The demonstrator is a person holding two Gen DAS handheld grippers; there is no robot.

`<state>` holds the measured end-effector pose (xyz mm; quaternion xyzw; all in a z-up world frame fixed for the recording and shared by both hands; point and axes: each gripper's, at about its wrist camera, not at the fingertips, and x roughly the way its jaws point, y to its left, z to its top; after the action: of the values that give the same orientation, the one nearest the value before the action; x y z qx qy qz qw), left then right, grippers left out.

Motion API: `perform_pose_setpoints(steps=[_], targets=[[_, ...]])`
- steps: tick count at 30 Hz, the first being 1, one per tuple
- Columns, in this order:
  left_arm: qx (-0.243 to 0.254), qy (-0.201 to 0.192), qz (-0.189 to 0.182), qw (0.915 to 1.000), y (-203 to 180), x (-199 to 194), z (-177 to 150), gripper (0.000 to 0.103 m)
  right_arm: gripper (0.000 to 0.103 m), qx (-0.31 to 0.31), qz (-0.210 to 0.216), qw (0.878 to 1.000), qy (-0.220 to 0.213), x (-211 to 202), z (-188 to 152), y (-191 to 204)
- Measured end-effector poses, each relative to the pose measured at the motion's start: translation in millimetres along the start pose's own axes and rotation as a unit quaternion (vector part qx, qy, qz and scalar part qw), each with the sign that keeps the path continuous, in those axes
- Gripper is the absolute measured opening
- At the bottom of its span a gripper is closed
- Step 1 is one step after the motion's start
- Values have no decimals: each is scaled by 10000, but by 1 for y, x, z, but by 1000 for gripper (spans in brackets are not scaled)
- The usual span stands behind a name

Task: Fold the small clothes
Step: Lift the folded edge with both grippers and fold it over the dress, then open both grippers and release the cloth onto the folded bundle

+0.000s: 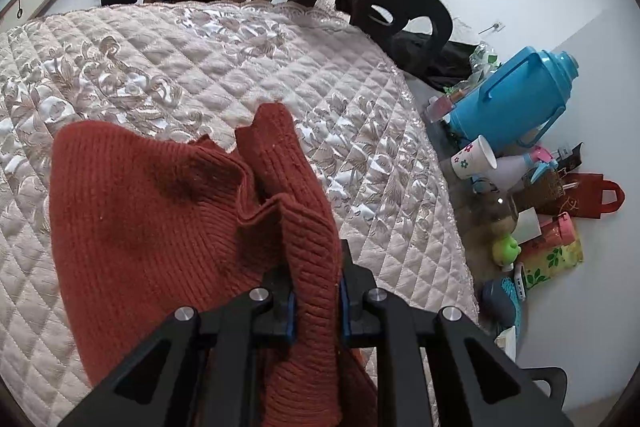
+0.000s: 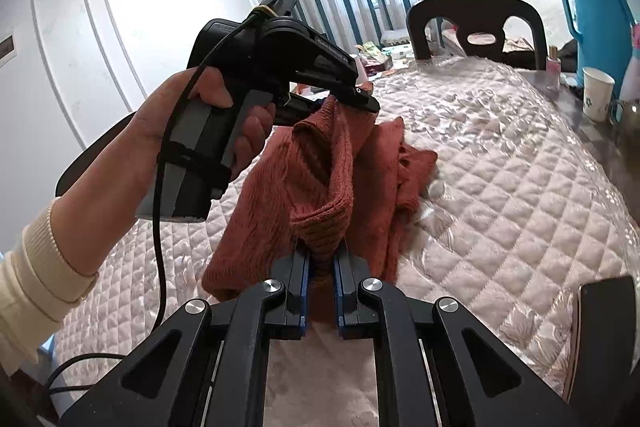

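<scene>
- Both grippers I'm running are clamped on one rust-red knitted garment (image 1: pixel 160 211).
- Left gripper (image 1: pixel 316 301): jaws nearly closed, pinching a ribbed fold of the knit between the blue pads.
- Right gripper (image 2: pixel 320 287): jaws nearly closed too, gripping a bunched ribbed edge.
- Garment hangs between them, partly lifted, its lower part resting on the quilted pink table cover (image 2: pixel 500 155).
- A hand (image 2: pixel 132 155) holds the left gripper's handle in the right wrist view.

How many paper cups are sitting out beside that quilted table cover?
1. The paper cup with a flower print stands past the quilted cover's edge, beside the blue thermos. Clutter there might hide others.
</scene>
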<state>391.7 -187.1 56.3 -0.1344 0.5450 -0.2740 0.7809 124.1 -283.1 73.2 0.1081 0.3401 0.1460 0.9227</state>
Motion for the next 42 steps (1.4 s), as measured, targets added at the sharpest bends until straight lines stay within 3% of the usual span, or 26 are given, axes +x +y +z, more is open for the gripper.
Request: perform_pose_setpoints(steps=[4,7,11,13,18,21,23,25,30,35,36,39,42], targets=[[-37,135,24,9999,-1,6,-1,27,9,224,95,9995,209,7,-6,-9],[28,211,-4,9998,-7,10,-1,48,9,379,110,9987,331,11,-11,-15],[96,217,-88,9997,-14,10,-2,60,10,661,173,9964,498,10,-17,-23],[185,199,-86,9996,-16,8,-2,68,10,624,18,9966,536,8,-19,-22],[429,126,-100,9990,-15,-6,-7,77,10,378,-380,9969,569,-2,-18,-15],[476,51,-57,9988,-7,-19,-12,80,11,141,-875,9952,422,-10,-11,-11],[499,-12,-13,9988,0,-28,-19,82,18,-120,-1055,9943,130,-18,-6,-2],[611,-86,207,9979,6,-37,-28,83,25,-236,-926,9954,-39,-21,3,3],[574,-465,436,9963,28,-65,-56,83,25,-300,-291,9990,168,10,25,5],[341,-744,787,9935,55,-84,-85,87,25,-298,-229,9981,489,49,37,7],[338,-754,775,9936,60,-85,-90,87,25,-242,-261,9982,489,53,39,6],[267,-753,806,9935,72,-86,-103,87,9,1,-323,9988,371,53,44,0],[267,-758,784,9937,77,-87,-112,87,7,372,-423,9979,309,45,49,-14]])
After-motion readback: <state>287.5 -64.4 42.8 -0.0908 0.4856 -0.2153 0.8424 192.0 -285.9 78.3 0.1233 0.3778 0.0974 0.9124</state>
